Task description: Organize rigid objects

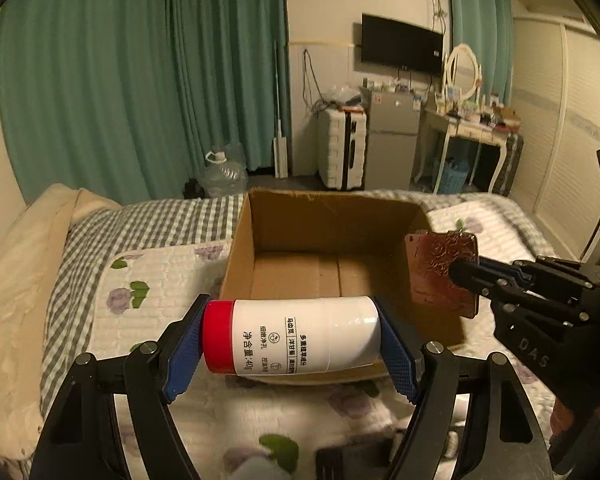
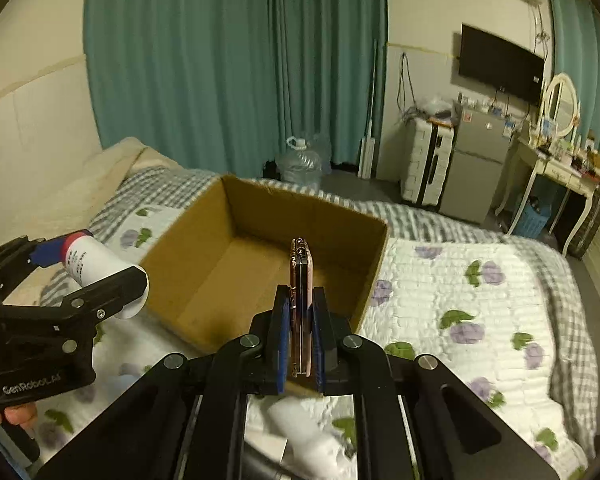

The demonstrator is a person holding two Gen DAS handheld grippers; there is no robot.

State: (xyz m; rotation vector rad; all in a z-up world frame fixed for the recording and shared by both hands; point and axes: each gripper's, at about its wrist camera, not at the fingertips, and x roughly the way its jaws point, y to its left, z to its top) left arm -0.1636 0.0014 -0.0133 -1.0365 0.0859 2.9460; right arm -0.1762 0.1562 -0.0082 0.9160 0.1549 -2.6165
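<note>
Both of my grippers are loaded, and I take the cardboard box on the bed as the landmark for this report.

Left gripper: pinched end to end on a white bottle with a red cap. The bottle lies horizontal, long axis crosswise to the fingers, cap to the left. It hangs just short of the box's near wall, above the rim, with the open box straight ahead of it.

Right gripper: pressed together on a thin pink compact case, held on edge and upright, its long axis pointing forward along the fingers. In the left wrist view its embossed face sits at the box's right-hand wall; in the right wrist view its far tip reaches past the near rim over the box floor.

Judgement: the case appears nearer to a drop, being partly over the opening already. The bottle needs a short advance over the near wall first. The box floor looks bare, so both should fit, though the two grippers come close together at the near right corner.
</note>
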